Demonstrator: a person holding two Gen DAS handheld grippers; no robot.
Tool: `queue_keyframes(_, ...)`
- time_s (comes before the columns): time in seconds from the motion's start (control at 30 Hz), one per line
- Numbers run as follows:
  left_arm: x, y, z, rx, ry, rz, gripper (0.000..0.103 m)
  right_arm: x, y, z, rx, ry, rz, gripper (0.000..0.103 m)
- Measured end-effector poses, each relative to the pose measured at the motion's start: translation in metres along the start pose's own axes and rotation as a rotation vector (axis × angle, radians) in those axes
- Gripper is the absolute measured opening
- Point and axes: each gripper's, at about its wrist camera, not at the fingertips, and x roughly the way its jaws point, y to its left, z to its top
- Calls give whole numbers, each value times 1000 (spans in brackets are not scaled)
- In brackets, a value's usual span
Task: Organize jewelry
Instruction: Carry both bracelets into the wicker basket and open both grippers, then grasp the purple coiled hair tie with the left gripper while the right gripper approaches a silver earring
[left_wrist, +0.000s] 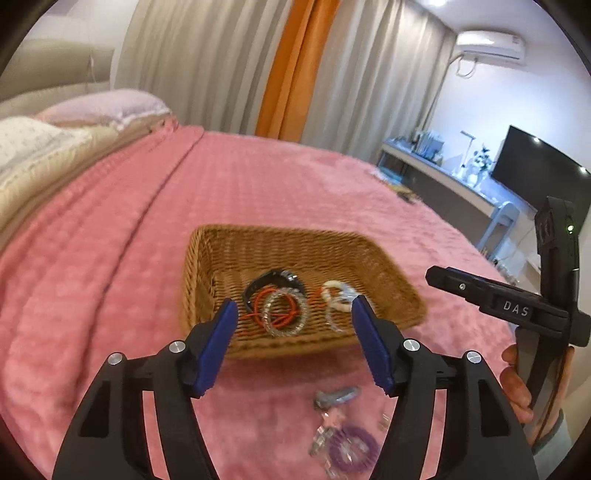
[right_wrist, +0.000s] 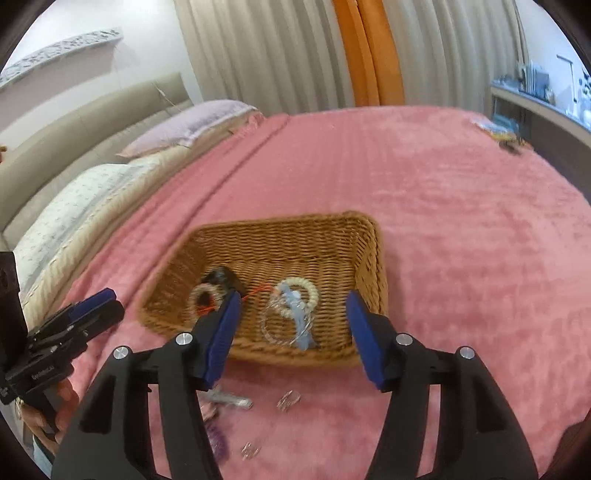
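Note:
A wicker basket (left_wrist: 258, 243) (right_wrist: 325, 236) rests on the pink bedspread. Inside lie a black watch (left_wrist: 273, 280), a clear bead bracelet (left_wrist: 286, 314) over a red cord, a cream bead bracelet (left_wrist: 334, 291) (right_wrist: 301, 291) and a light blue piece (right_wrist: 297, 314). My left gripper (left_wrist: 293, 314) stands open over the basket's near rim with nothing between its fingers. My right gripper (right_wrist: 293, 306) is open too, over the near rim, and holds nothing. On the bedspread in front of the basket lie a purple coil bracelet (left_wrist: 352, 452), a silver clip (left_wrist: 336, 397) (right_wrist: 231, 400) and small clear pieces (right_wrist: 288, 398).
The right gripper's black body (left_wrist: 517, 306) and the hand holding it show at the right of the left wrist view. The left gripper (right_wrist: 85, 314) shows at the left of the right wrist view. Pillows (left_wrist: 99, 107) lie at the bed's head. A desk with a monitor (left_wrist: 532, 177) stands beyond.

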Motion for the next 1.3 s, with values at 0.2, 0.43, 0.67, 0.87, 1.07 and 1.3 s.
queue_keyframes(0.2, -59, -17, -5, 15, -73, -46, 70, -43, 16, -21, -26, -26, 12, 56)
queue_keyframes(0.43, -73, -28, -42, 17, -28, -68, 70, -41, 20, -68, -26, 55, 10, 56)
queue_keyframes(0.67, -44, -17, -82, -36, 85, -64, 70, -18, 22, -100, -48, 94, -71, 56)
queue_keyframes(0.87, -17, -4, -100, -69, 160, -63, 70, -3, 22, -116, -76, 99, -135, 59)
queue_keyframes(1.07, 9, -2, -107, -71, 225, -85, 62, 15, 19, -126, -65, 142, -140, 67)
queue_keyframes(1.3, 36, -7, -115, -70, 315, -103, 32, 24, 22, -131, -97, 166, -151, 67)
